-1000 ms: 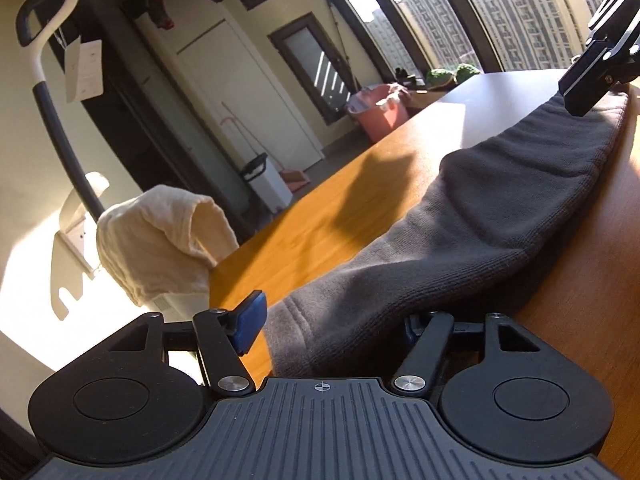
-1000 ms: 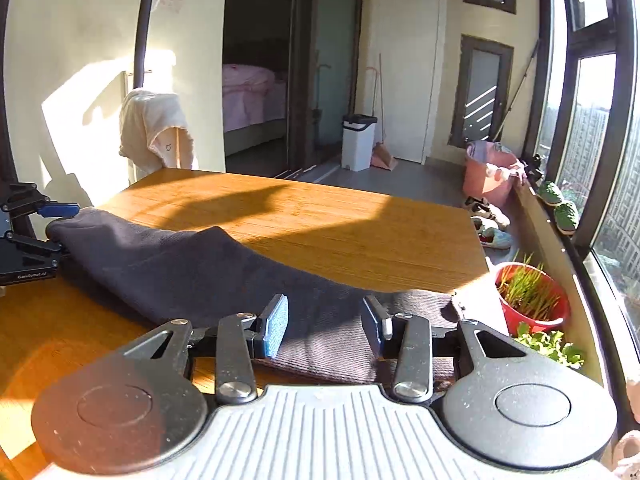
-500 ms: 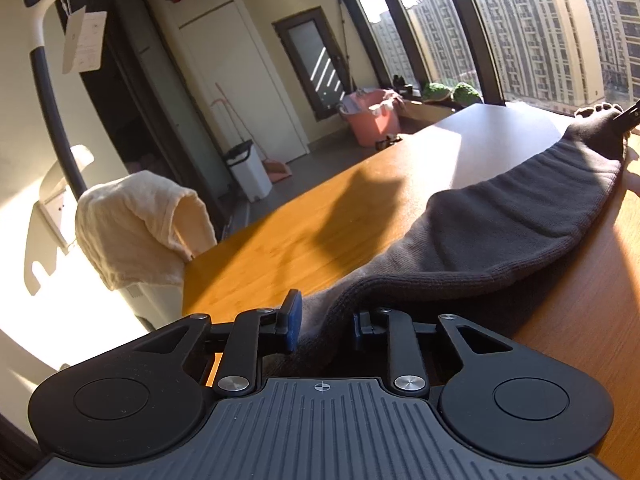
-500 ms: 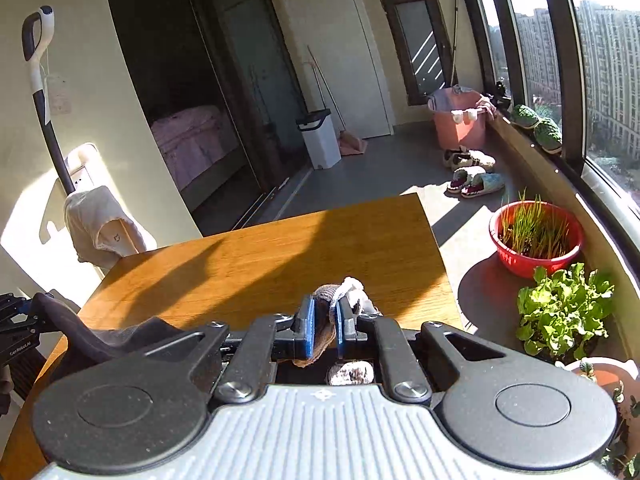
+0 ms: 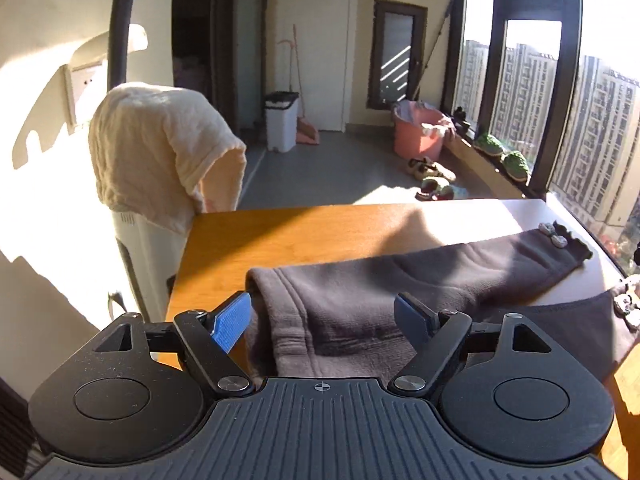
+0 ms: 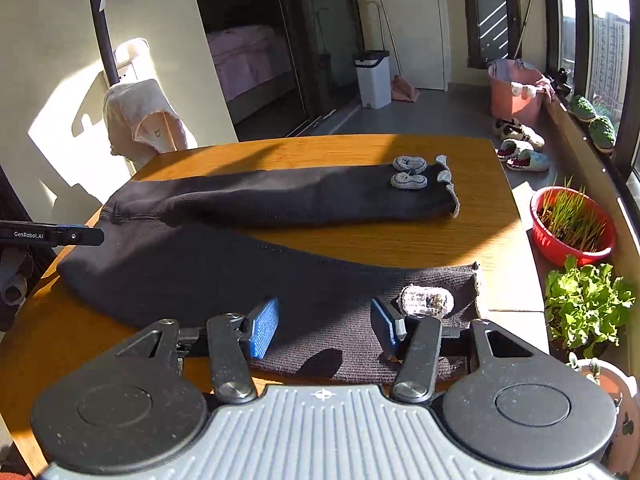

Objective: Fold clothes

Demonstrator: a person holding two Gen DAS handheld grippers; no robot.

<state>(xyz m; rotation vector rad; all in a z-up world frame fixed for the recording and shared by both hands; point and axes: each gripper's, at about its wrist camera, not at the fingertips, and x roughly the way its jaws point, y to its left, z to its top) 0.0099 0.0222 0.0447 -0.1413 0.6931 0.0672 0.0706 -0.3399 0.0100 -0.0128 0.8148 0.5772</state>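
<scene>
A pair of dark grey knit trousers (image 6: 224,240) lies spread flat on the wooden table (image 6: 400,240), the two legs splayed toward the right. Each cuff carries small grey bow trims (image 6: 408,172). My right gripper (image 6: 324,330) is open above the near leg's cuff, holding nothing. My left gripper (image 5: 322,318) is open over the waistband end (image 5: 288,320); its arm shows in the right wrist view at the table's left edge (image 6: 52,235).
A cream towel (image 5: 160,160) hangs over a white stand beside the table's far left corner. To the right of the table stand a red pot of grass (image 6: 572,220) and a leafy plant (image 6: 588,304). Window wall on the right.
Both grippers have let go of the trousers and opened. The garment, held stretched and lifted before, now lies flat on the table with its legs apart.
</scene>
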